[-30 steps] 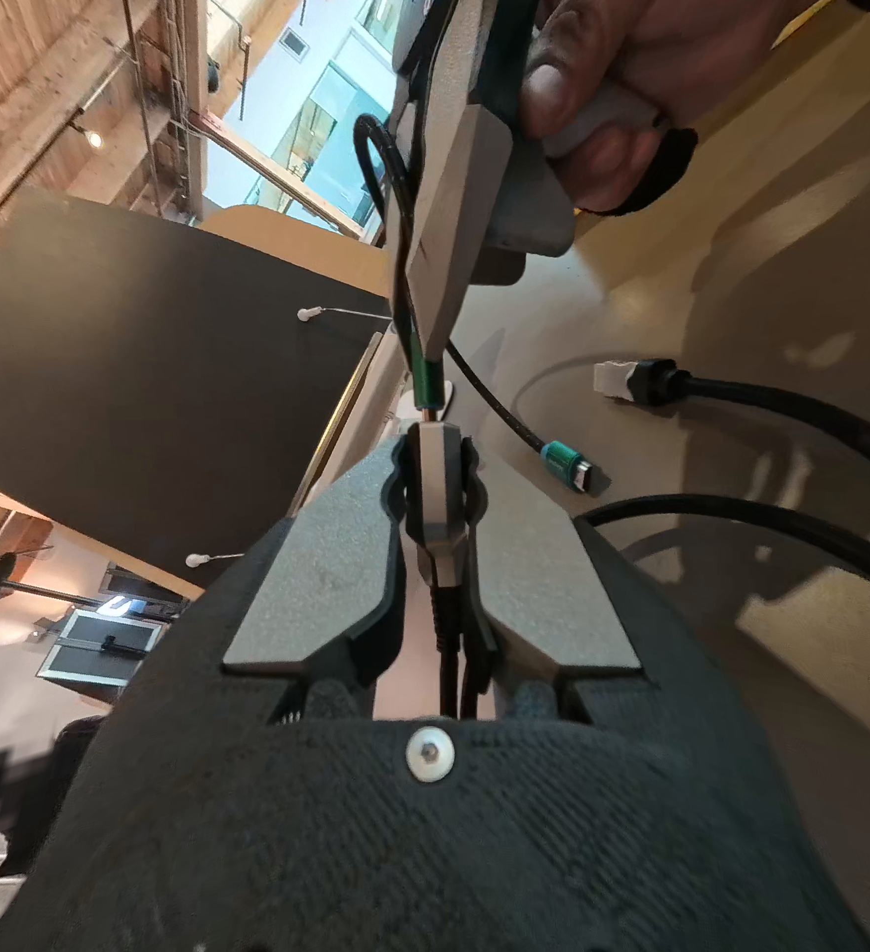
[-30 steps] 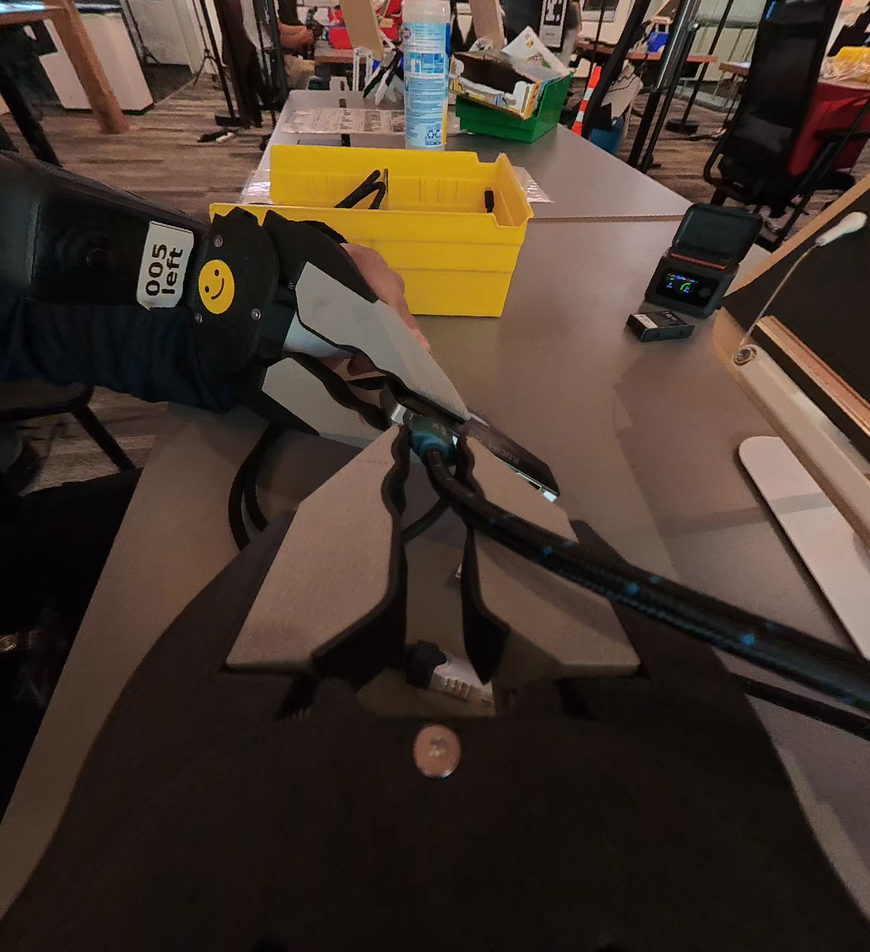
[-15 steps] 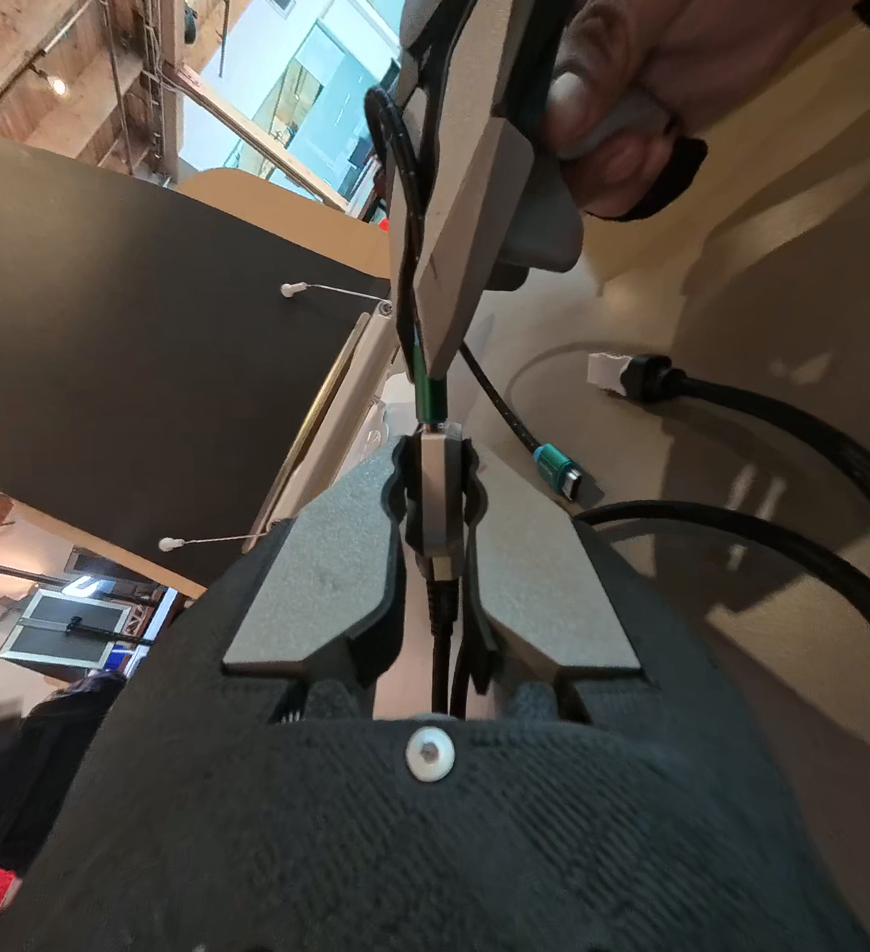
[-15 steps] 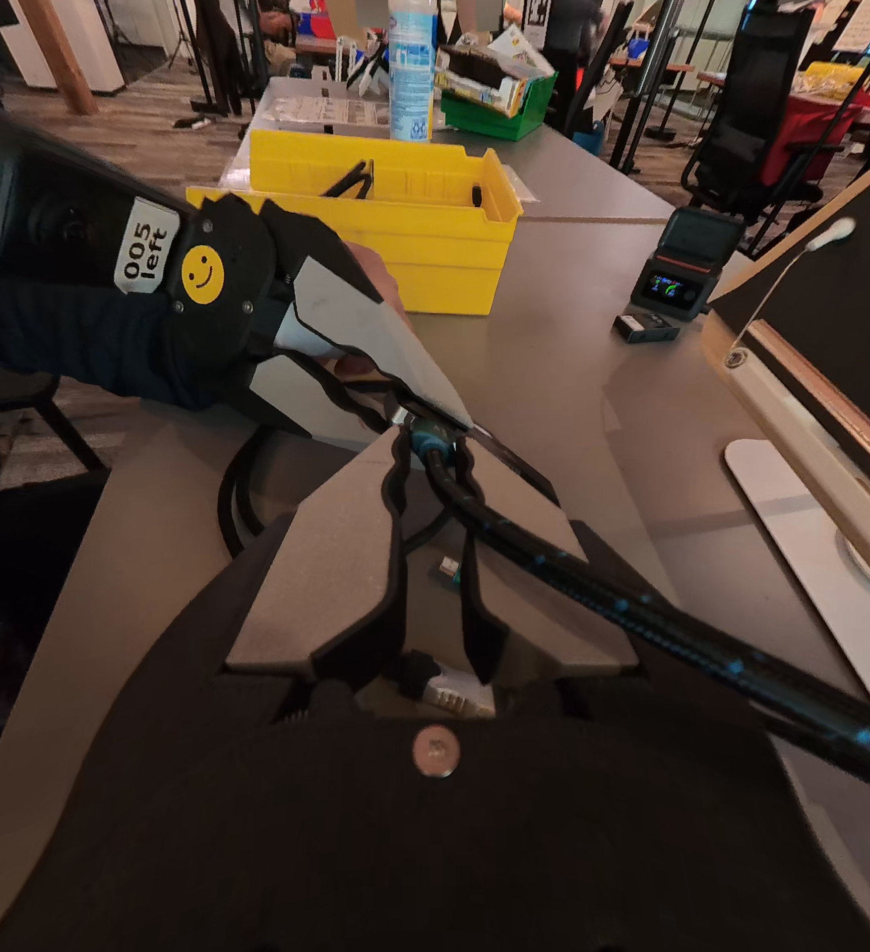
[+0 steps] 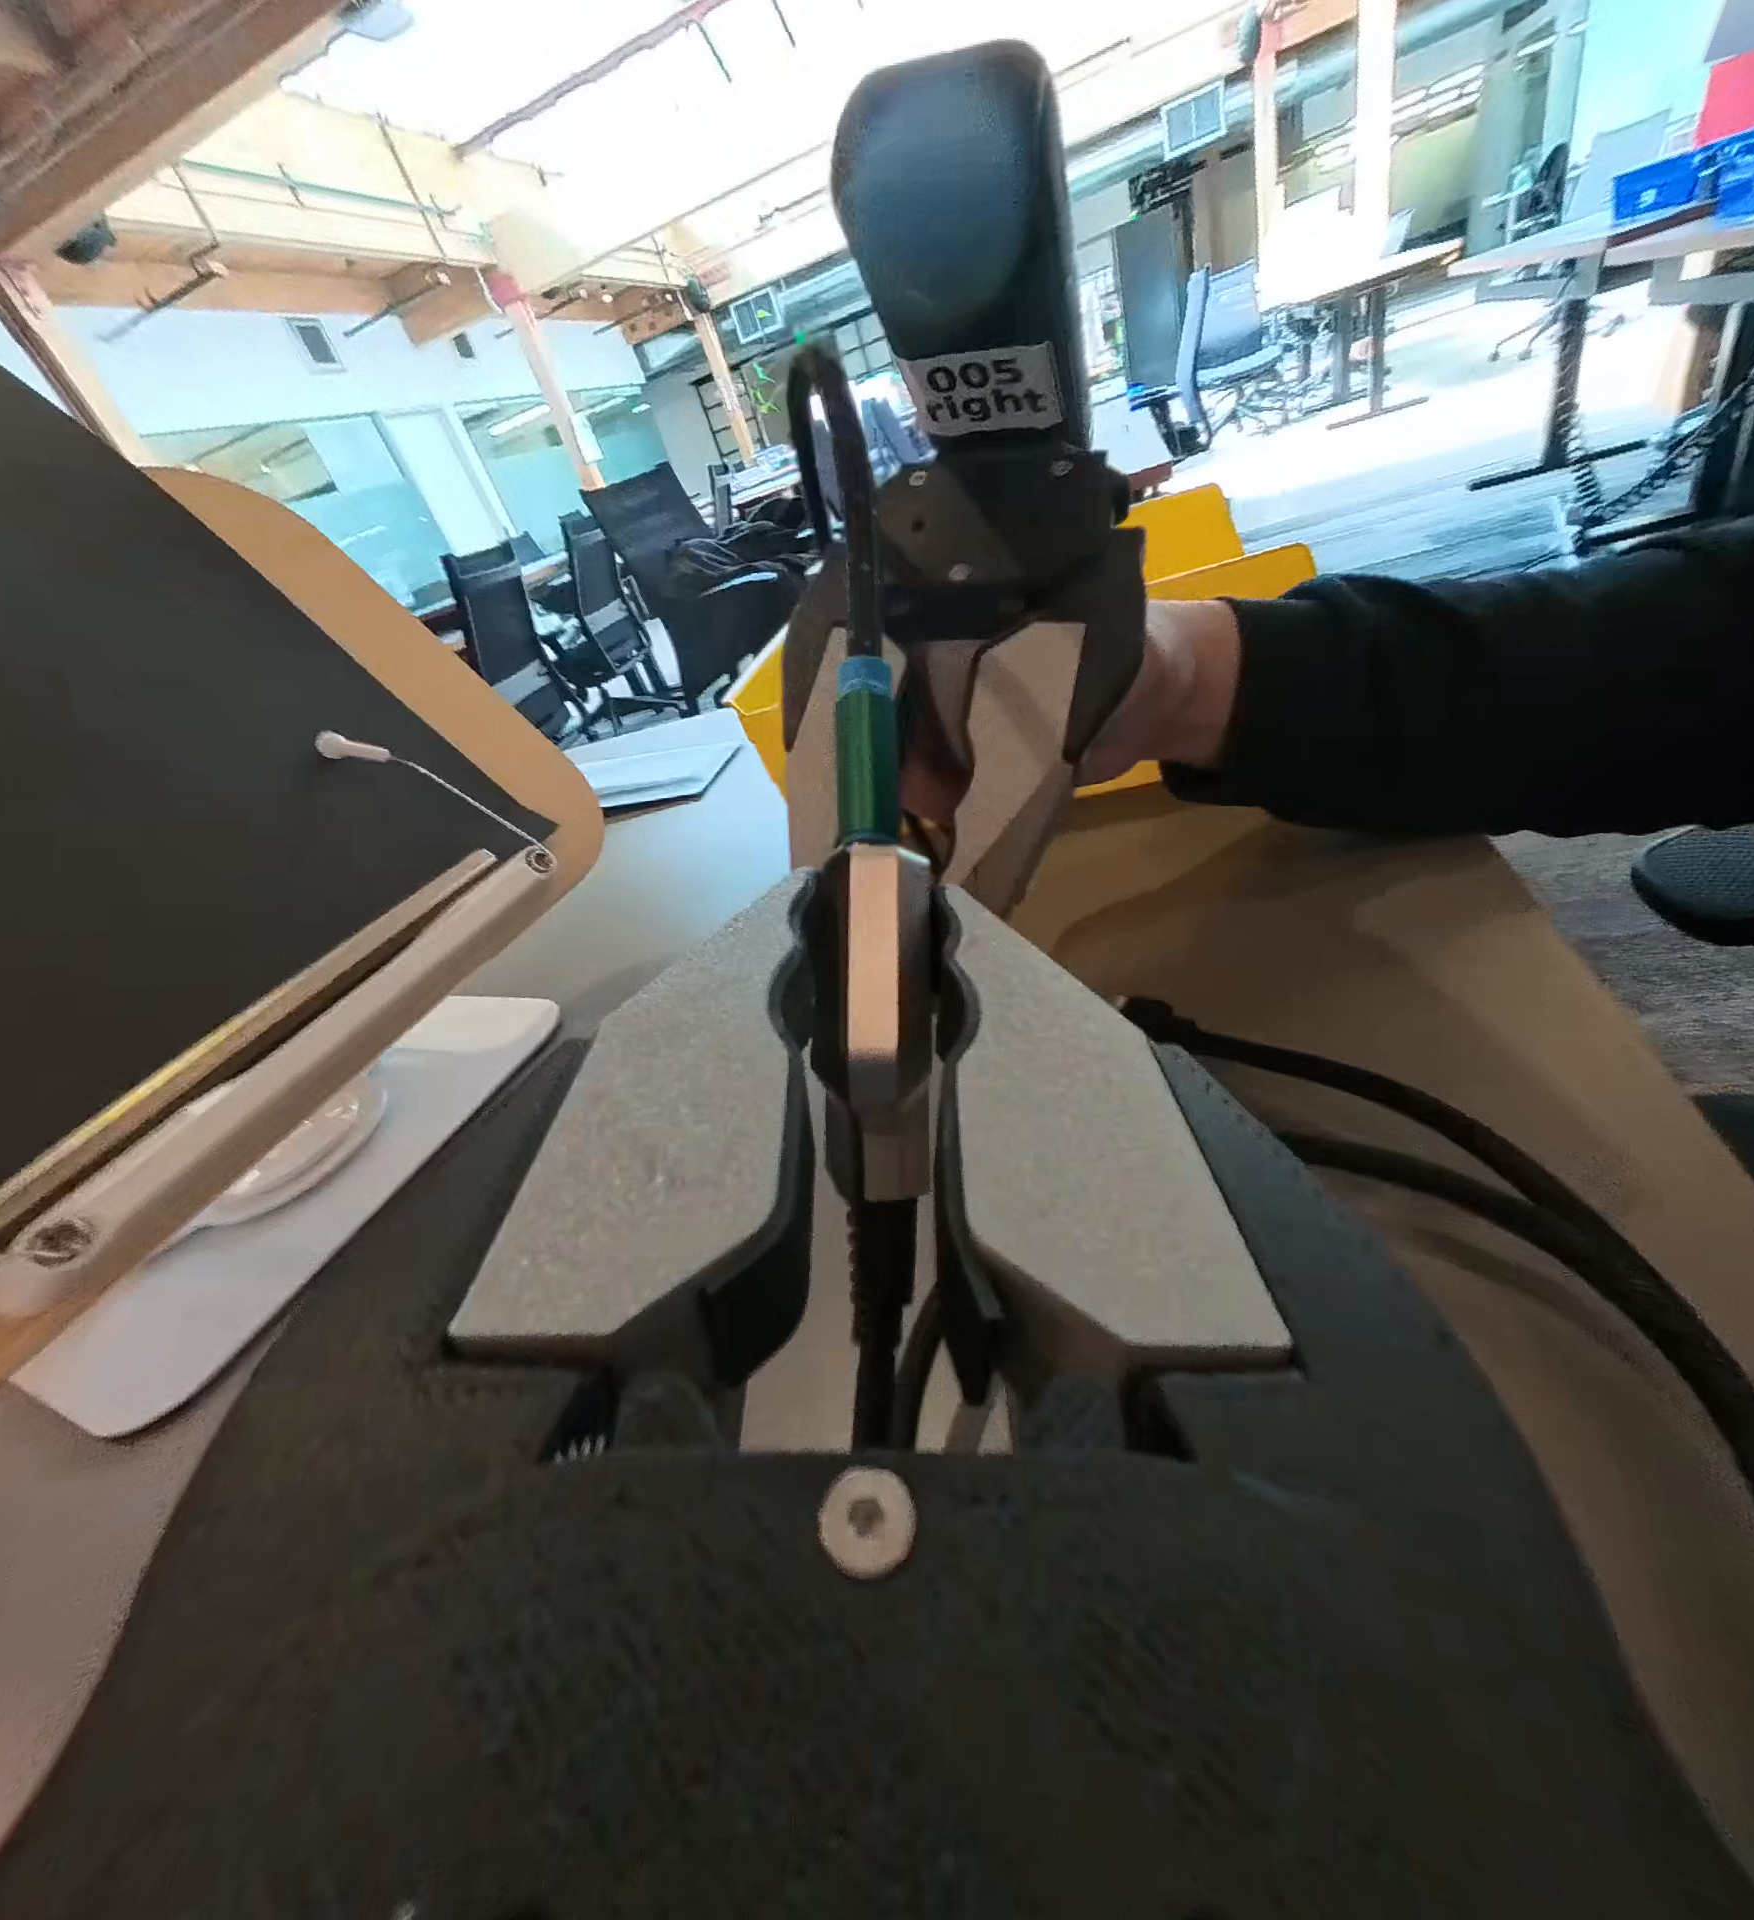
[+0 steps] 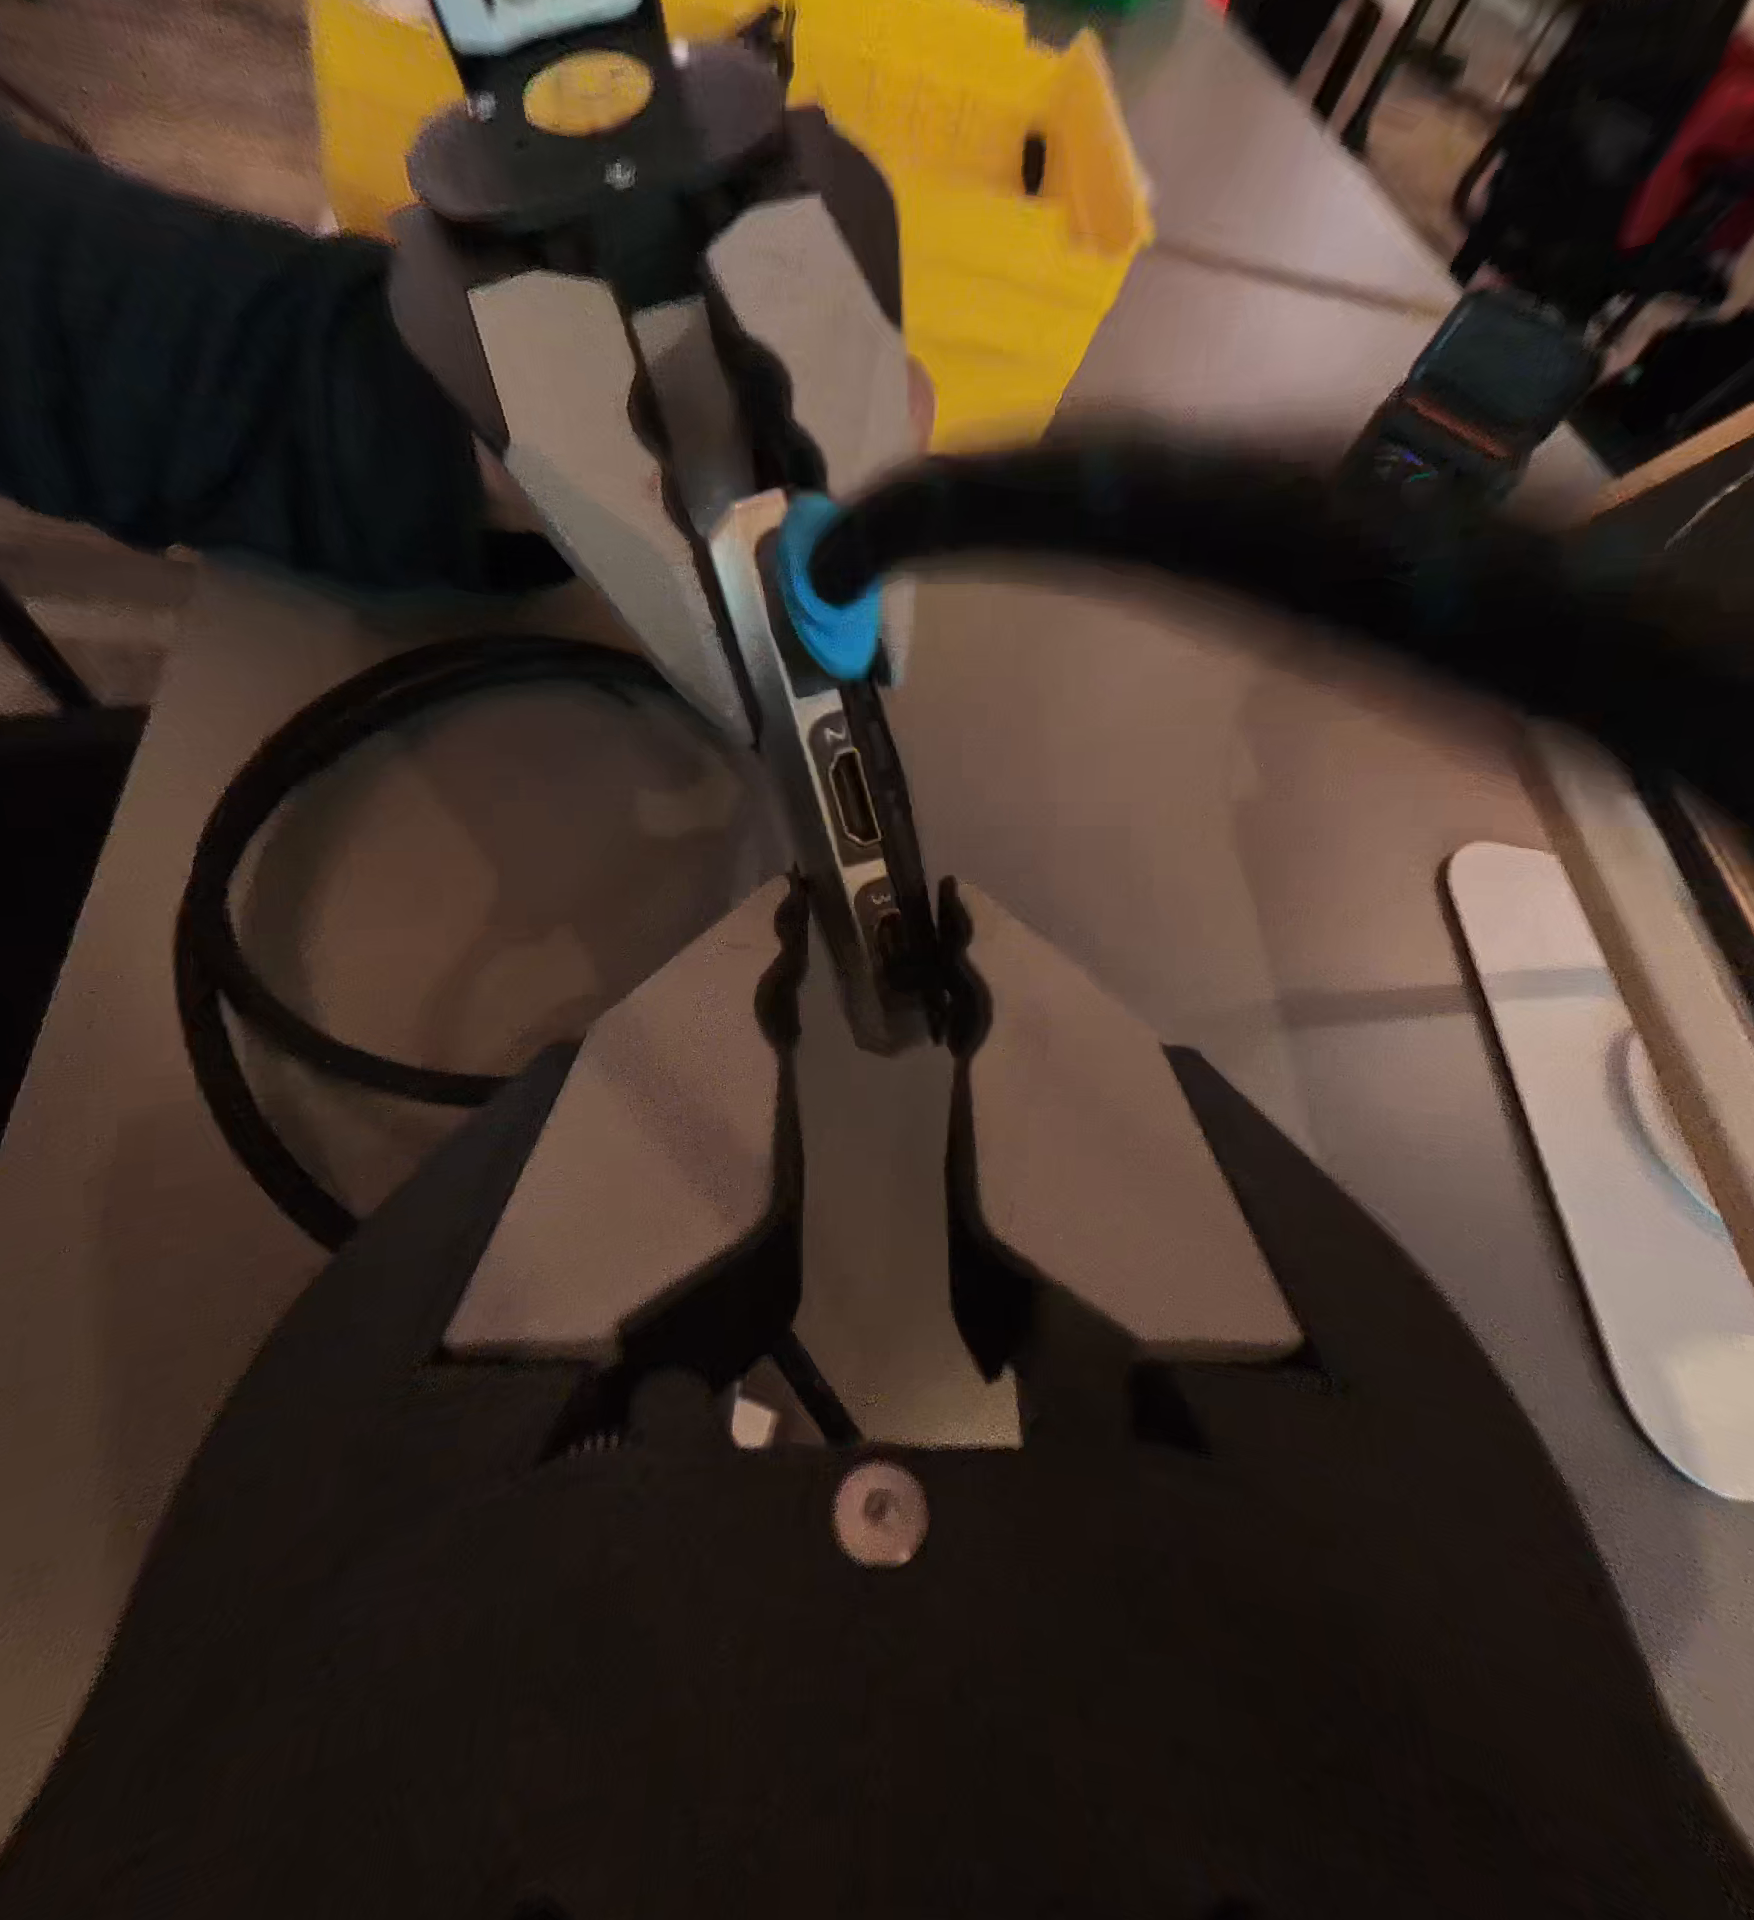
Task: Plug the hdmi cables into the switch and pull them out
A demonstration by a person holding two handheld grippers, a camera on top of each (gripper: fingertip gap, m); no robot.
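Silver switch (image 5: pixel 878 997) clamped edge-on in our left gripper (image 5: pixel 875 971), teal plug (image 6: pixel 831 592) seated in its end port, our right gripper (image 6: pixel 868 961) open around the switch; pull straight.

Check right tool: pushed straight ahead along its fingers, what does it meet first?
The HDMI switch: its near end sits between the fingertips of the right tool. The left tool holding it lies just beyond; depth is blurred.
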